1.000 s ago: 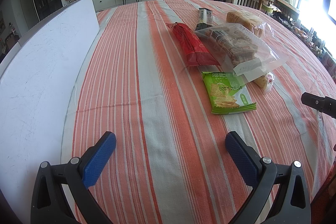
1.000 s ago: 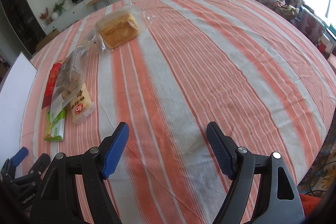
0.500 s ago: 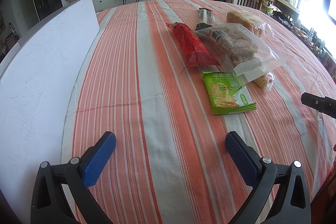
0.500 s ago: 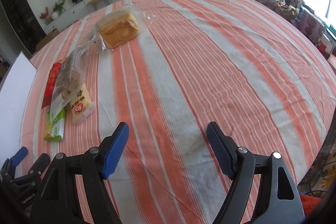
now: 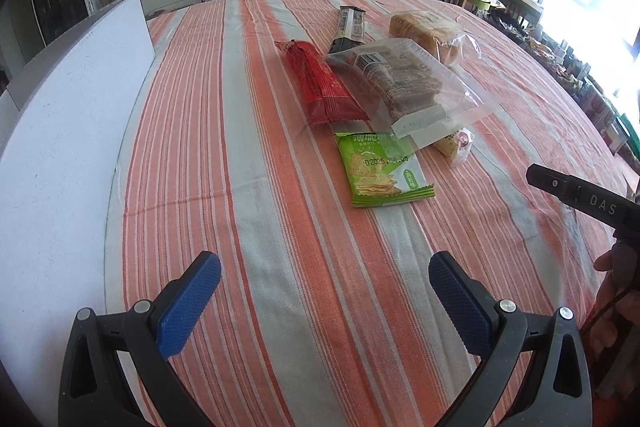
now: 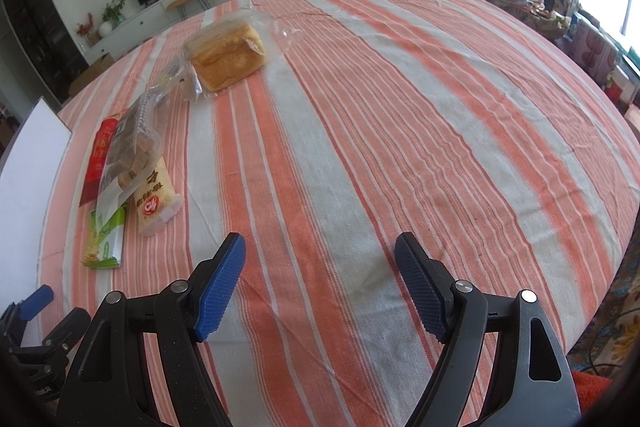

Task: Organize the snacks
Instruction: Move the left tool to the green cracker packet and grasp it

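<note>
The left gripper point(image 5: 324, 291) and the right gripper point(image 6: 320, 275) both hang wide open and empty above the striped tablecloth point(image 5: 280, 227), near the green cracker pack point(image 5: 380, 169).

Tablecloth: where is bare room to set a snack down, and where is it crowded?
Free: the tablecloth strip between white board and red packet, and everything right of the bread bag. Crowded: the cluster around the clear bag and green packet.

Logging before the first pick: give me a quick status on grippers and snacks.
Left gripper open, empty. Right gripper open, empty. Snacks untouched; green cracker packet nearest. Clear zip bag overlaps its far edge.
</note>
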Motion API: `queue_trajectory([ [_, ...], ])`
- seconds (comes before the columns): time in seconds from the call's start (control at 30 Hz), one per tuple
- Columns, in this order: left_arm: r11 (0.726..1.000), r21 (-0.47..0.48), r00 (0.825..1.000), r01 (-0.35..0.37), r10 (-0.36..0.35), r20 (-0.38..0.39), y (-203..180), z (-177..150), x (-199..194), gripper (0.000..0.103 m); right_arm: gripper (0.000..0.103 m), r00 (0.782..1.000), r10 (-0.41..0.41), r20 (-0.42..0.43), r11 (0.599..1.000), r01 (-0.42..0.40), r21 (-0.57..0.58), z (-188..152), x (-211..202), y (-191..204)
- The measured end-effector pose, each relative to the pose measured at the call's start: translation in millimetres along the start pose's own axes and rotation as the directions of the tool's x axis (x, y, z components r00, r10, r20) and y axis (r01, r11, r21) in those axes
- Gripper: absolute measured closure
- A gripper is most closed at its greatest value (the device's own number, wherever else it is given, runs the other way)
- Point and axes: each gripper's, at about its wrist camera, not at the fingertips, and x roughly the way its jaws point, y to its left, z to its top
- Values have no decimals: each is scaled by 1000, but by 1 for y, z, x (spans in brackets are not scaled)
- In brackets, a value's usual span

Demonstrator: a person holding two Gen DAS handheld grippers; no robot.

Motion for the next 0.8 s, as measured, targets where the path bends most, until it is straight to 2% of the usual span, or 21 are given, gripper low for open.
queue_trajectory([
  [0.13,995,96,999,33,-32,-14,-15,5,-7,0,22,1000,2,0,1000,-2,1,0,0,0],
  [0.27,975,206,996,77,-68,-50,-29,8,-12,0,22,1000,1,0,1000,-1,0,0,0,0],
  [0.43,930,349,991,118,-91,-93,-46,14,-17,0,23,999,39,7,999,-39,37,1,-2,-7],
  [0.53,896,429,990,113,-64,-127,-55,17,-14,0,24,995,93,22,991,-95,98,2,-4,-18],
  [0.63,889,445,991,110,-64,-118,-57,20,-12,0,24,992,123,31,984,-126,127,2,-5,-24],
  [0.73,893,426,985,142,-86,-147,-57,30,-3,0,24,993,114,29,986,-117,119,2,-6,-23],
  [0.8,893,431,986,132,-74,-150,-60,40,6,0,24,994,107,27,988,-109,111,2,-6,-23],
])
